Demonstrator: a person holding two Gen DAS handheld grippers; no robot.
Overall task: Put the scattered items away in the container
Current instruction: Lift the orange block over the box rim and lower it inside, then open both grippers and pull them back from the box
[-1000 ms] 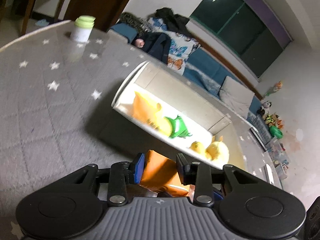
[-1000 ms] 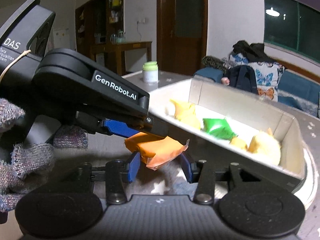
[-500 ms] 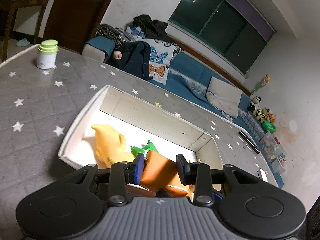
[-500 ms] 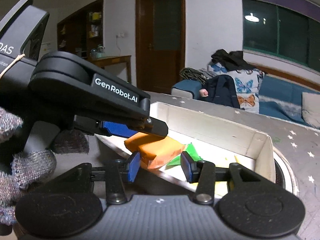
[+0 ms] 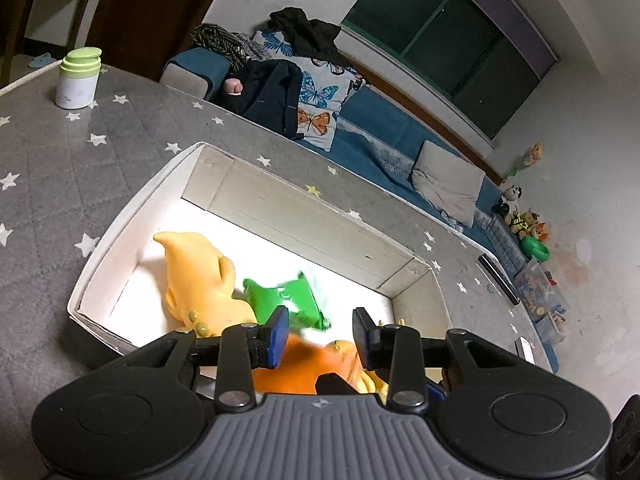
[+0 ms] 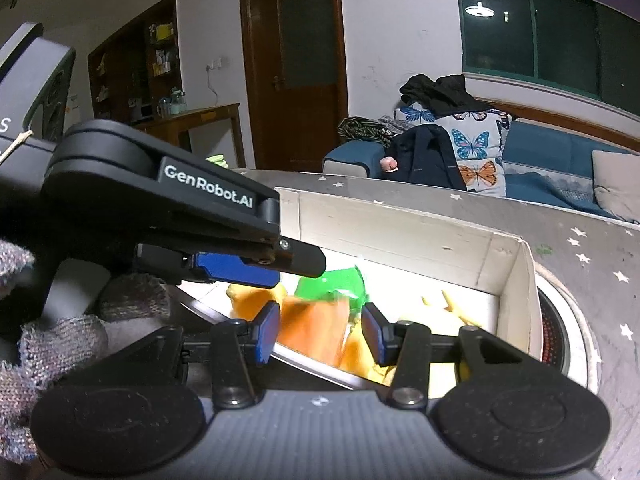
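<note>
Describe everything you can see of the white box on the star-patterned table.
The white box is a shallow, open-topped rectangular tray that looks like cardboard, with folded flaps at its corners and a scuffed far wall. It sits flat on the grey star-patterned tablecloth. Inside lie a yellow-orange dolphin-like toy, a green packet, an orange packet, blurred between the open right gripper fingers, and smaller yellow toys. The left gripper hovers over its near end.

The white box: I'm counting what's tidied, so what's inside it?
The white box holds a yellow toy, a green packet and an orange packet. More yellow pieces lie near its end, partly hidden behind the claws.
</note>
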